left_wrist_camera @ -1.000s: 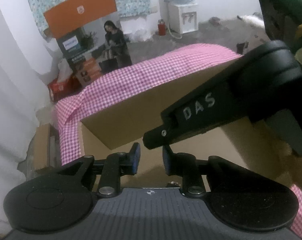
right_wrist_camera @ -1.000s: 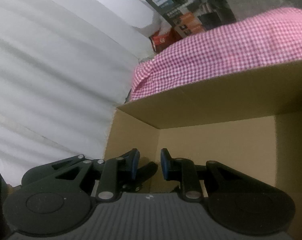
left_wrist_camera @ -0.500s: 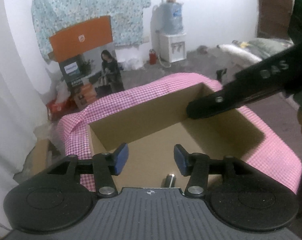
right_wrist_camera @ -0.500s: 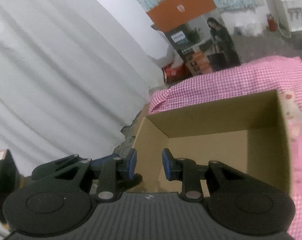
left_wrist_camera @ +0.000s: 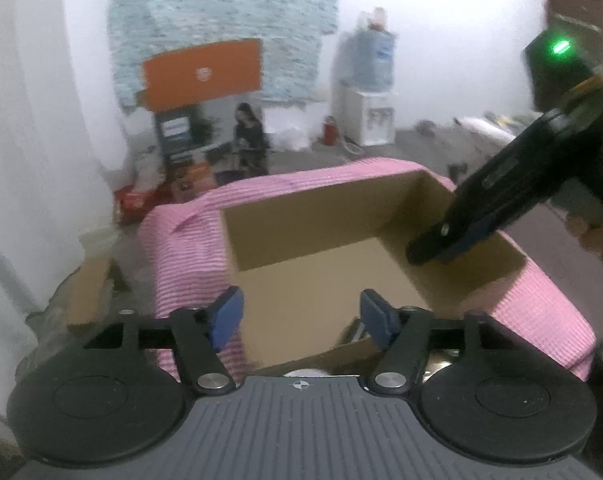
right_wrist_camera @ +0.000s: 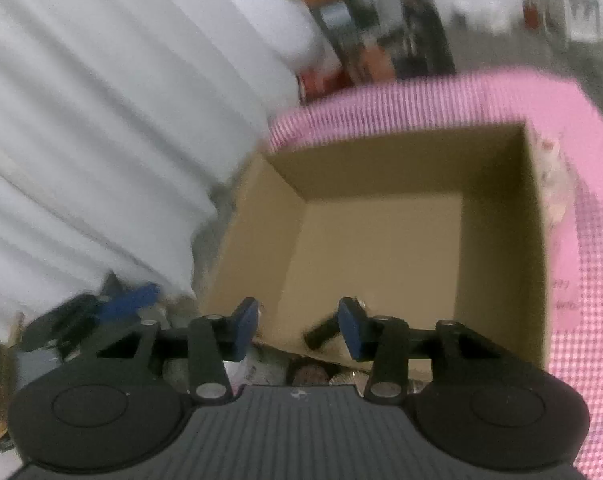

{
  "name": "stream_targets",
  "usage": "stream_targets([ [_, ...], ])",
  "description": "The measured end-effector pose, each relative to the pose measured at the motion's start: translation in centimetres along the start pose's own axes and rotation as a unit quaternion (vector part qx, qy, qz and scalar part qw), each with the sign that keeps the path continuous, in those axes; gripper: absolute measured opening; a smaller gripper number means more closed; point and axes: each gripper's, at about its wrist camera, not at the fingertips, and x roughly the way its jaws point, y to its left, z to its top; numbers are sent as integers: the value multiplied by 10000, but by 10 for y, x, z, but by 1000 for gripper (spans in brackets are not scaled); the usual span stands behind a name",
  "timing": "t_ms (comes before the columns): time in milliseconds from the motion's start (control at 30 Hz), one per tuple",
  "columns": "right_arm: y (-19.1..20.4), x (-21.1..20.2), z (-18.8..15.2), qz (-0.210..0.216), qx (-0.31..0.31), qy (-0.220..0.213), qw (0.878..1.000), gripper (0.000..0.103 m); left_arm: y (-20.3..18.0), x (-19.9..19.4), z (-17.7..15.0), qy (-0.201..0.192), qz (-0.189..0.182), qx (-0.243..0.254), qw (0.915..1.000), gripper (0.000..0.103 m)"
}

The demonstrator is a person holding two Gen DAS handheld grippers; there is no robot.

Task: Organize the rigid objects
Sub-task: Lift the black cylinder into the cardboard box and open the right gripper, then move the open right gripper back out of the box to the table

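An open cardboard box [left_wrist_camera: 321, 276] sits on a pink checked cloth [left_wrist_camera: 189, 256]; it also shows in the right wrist view [right_wrist_camera: 381, 240], its bare floor in sight. My left gripper [left_wrist_camera: 301, 318] is open and empty, above the box's near edge. My right gripper [right_wrist_camera: 297, 322] is open and empty over the near wall; it shows from outside in the left wrist view [left_wrist_camera: 461, 236], above the box's right side. A dark cylindrical object [right_wrist_camera: 321, 332] lies by the near wall, partly hidden. Small items under the grippers are blurred.
A white curtain [right_wrist_camera: 101, 120] hangs on the left. Printed boxes with an orange panel [left_wrist_camera: 201, 72] and a water dispenser [left_wrist_camera: 369, 112] stand at the far wall. A loose cardboard piece [left_wrist_camera: 89, 292] lies on the floor left of the cloth.
Both grippers have risen and pulled back out of the box. Both have opened wider from nearly shut. The right gripper has moved right and away from the left camera.
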Motion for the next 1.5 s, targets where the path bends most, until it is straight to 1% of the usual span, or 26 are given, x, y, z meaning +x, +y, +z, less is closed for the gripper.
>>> stream_targets([
  [33, -1, 15, 8, -70, 49, 254, 9996, 49, 5, 0, -2, -19, 51, -91, 9999, 68],
  [100, -4, 41, 21, -216, 151, 690, 9973, 49, 17, 0, -8, -62, 129, -262, 9996, 73],
  [167, -10, 73, 33, -360, 314, 1184, 9918, 49, 29, 1, -13, -110, 208, -460, 9987, 79],
  [267, -18, 115, 45, -527, 514, 1834, 9803, 49, 45, 1, -21, -148, 268, -714, 9970, 83],
  [367, -21, 149, 48, -669, 588, 2301, 9691, 49, 58, 7, -27, -126, 367, -914, 9951, 84],
  [433, -22, 165, 45, -685, 635, 2570, 9619, 49, 65, 10, -30, -98, 413, -987, 9942, 84],
  [533, -13, 182, 41, -808, 485, 2770, 9562, 48, 73, 15, -32, -97, 499, -1042, 9933, 84],
  [600, -8, 189, 41, -878, 367, 2777, 9559, 43, 77, 18, -33, -119, 538, -1081, 9926, 84],
  [667, -3, 196, 41, -908, 278, 2776, 9560, 41, 81, 19, -36, -126, 536, -1143, 9919, 84],
  [700, -5, 200, 44, -911, 229, 2752, 9568, 37, 83, 19, -36, -122, 532, -1183, 9915, 84],
  [767, 4, 201, 46, -893, 1, 2631, 9606, 28, 85, 20, -38, -113, 539, -1229, 9909, 84],
  [800, 7, 201, 46, -897, -59, 2596, 9615, 25, 88, 21, -40, -114, 558, -1239, 9907, 84],
  [867, 14, 204, 46, -888, -264, 2520, 9633, 24, 89, 20, -43, -107, 600, -1255, 9902, 84],
  [1000, 25, 212, 56, -910, -530, 2269, 9682, 23, 95, 18, -47, -74, 630, -1353, 9888, 84],
  [1133, 37, 221, 74, -1059, -876, 1708, 9757, 23, 98, 16, -50, -37, 683, -1431, 9873, 84],
  [1200, 40, 223, 83, -1031, -896, 1417, 9804, 23, 98, 15, -51, -31, 677, -1463, 9869, 84],
  [1233, 41, 222, 87, -953, -878, 1295, 9831, 24, 97, 13, -51, -39, 674, -1473, 9868, 85],
  [1267, 42, 218, 92, -874, -883, 1212, 9848, 24, 97, 13, -51, -45, 676, -1478, 9867, 85],
  [1333, 44, 206, 100, -865, -887, 1017, 9871, 25, 94, 10, -51, -102, 677, -1463, 9869, 86],
  [1500, 54, 160, 95, -804, -1024, 525, 9901, 25, 87, -1, -51, -296, 618, -1413, 9876, 86],
])
